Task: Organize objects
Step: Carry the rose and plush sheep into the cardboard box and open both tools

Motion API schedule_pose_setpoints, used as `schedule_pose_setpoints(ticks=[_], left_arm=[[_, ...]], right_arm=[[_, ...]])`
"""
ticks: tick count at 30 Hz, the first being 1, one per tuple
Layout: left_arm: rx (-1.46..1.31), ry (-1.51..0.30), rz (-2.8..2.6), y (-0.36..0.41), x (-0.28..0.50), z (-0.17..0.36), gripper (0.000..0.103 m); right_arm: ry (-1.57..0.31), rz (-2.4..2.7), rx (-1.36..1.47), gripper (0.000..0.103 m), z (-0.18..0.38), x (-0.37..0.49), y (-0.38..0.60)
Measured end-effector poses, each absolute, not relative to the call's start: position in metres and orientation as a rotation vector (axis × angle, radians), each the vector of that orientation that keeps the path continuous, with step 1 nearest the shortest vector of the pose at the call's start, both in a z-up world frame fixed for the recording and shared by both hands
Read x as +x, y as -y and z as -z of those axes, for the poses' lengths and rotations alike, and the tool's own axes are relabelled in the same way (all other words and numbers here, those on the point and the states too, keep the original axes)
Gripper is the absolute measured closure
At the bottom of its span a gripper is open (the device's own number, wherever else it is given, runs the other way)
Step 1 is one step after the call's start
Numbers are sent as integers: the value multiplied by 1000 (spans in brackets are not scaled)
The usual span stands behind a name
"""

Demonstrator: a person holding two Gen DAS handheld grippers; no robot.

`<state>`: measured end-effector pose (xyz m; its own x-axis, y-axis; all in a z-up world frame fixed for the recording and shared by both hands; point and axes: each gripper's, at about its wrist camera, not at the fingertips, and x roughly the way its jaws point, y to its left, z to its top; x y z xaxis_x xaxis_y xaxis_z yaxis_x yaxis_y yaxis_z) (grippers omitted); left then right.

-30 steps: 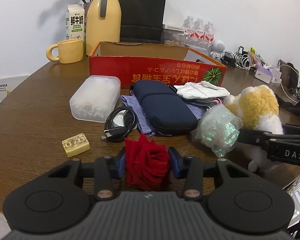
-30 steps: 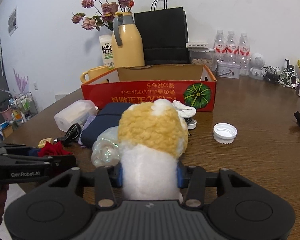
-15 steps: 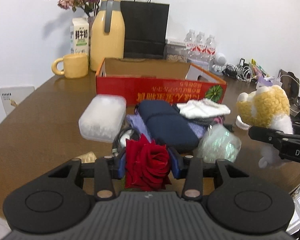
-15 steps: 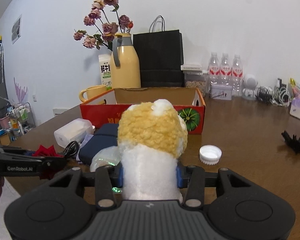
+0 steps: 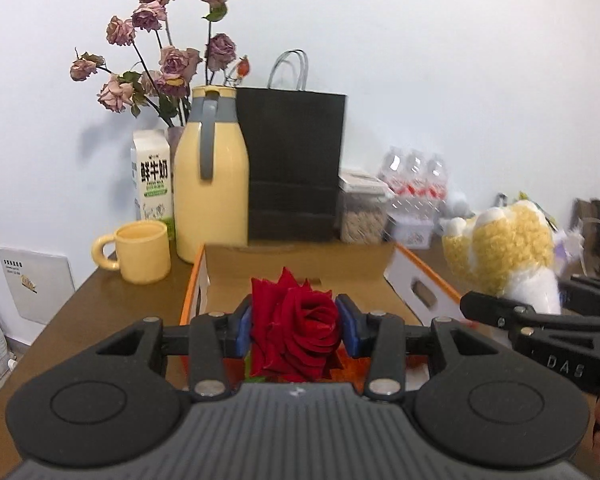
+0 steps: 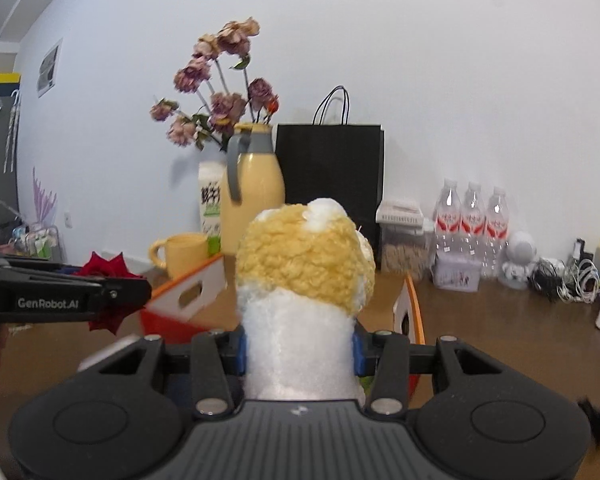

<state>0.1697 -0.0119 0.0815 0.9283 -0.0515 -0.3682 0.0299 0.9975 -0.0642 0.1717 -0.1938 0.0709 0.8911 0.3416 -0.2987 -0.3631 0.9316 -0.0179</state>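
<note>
Both wrist views face wall, close above box (image 5: 420, 280); share jug (image 6: 252, 200).

Soft, even indoor light fills both views, with no hard glare. The dried flowers (image 5: 160, 56) cast a faint grey shadow on the white wall (image 5: 440, 60) to their left. Fisheye distortion bends the wall and darkens the corners. Motion blur smears the water bottles (image 5: 416, 176) and the cardboard box (image 6: 188, 296); the red rose (image 5: 294, 328) stays sharp.
</note>
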Motion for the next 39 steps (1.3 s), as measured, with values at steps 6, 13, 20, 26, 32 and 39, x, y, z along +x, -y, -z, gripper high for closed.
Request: schedule_pose_setpoints(ticks=[6,13,20,26,32,39], left_arm=[[-85,-442,-32,9,238,-89,60],[-73,-589,-100,10,303,-60,60],[-53,-670,-147,12,325,-31,60],[-48,-678,-160,11,326,-25,43],[-63,-598,-176,8,314,-30,0],[-54,-613,-188,11,307,-30,0]], right_arm=[[-363,-338,-100,60,-77,245,180],[-521,-284,-101,60,-51,323,171],[-611,-222,-122,60,-20,355,156],[-676,-203,-160,54,-1,357,145],[-652,-205,-158,8,-4,349,147],[-638,-214,-135,0,-13,339,151]])
